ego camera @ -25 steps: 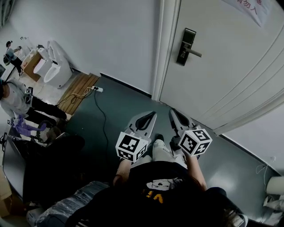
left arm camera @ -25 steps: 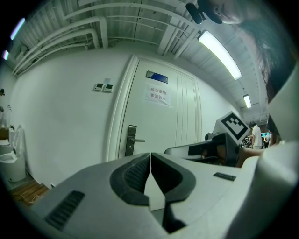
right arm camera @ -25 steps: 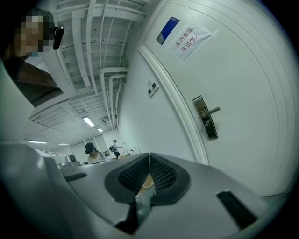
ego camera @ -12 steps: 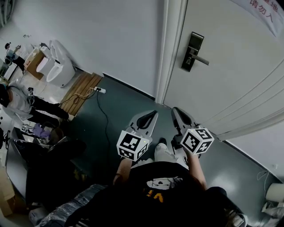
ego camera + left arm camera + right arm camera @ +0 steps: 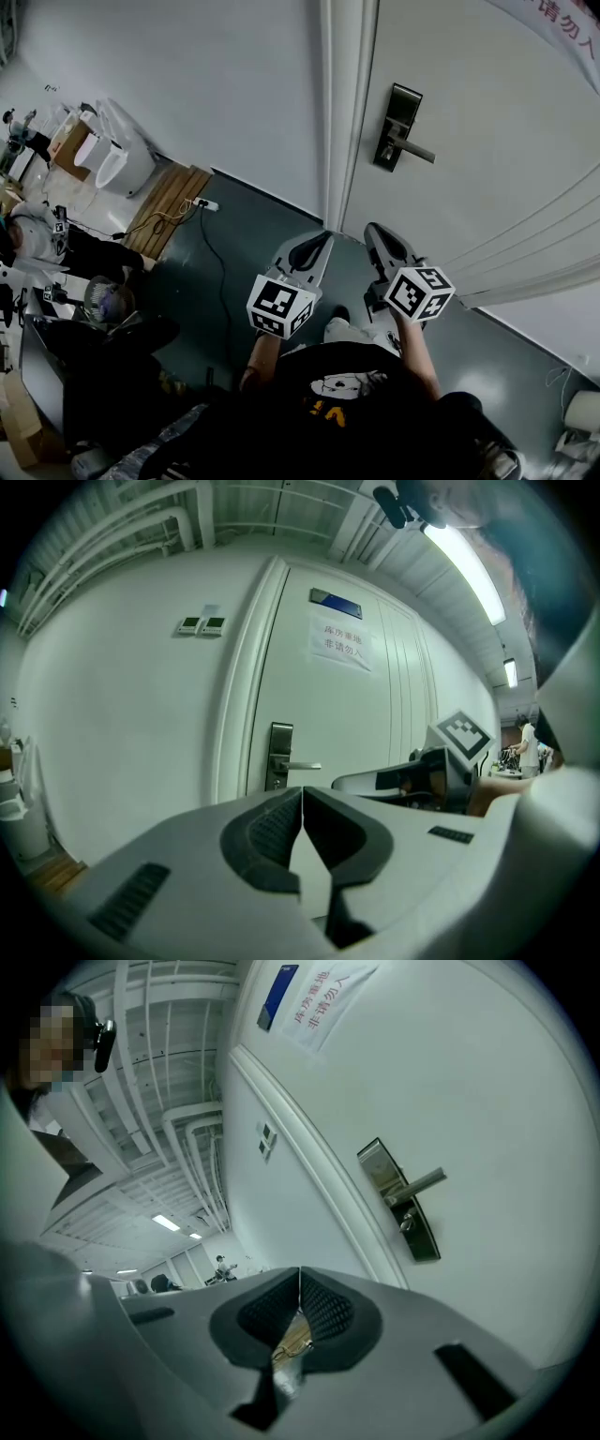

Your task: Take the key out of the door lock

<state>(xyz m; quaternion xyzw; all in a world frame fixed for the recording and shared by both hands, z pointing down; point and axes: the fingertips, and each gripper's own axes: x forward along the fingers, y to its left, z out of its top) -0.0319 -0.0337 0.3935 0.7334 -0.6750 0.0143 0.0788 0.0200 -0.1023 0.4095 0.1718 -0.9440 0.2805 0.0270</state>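
well short of the door (image 5: 487, 141), i hold my left gripper (image 5: 323, 242) and right gripper (image 5: 373, 232) level, both pressed together and empty, since the key (image 5: 405, 1223) sits unreached in the lock (image 5: 396, 127).

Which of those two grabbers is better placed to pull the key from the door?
Right, probably. The right gripper is before the door, nearer the lock and key; the left gripper sits toward the door frame. Both have shut fingers, so either must open first.
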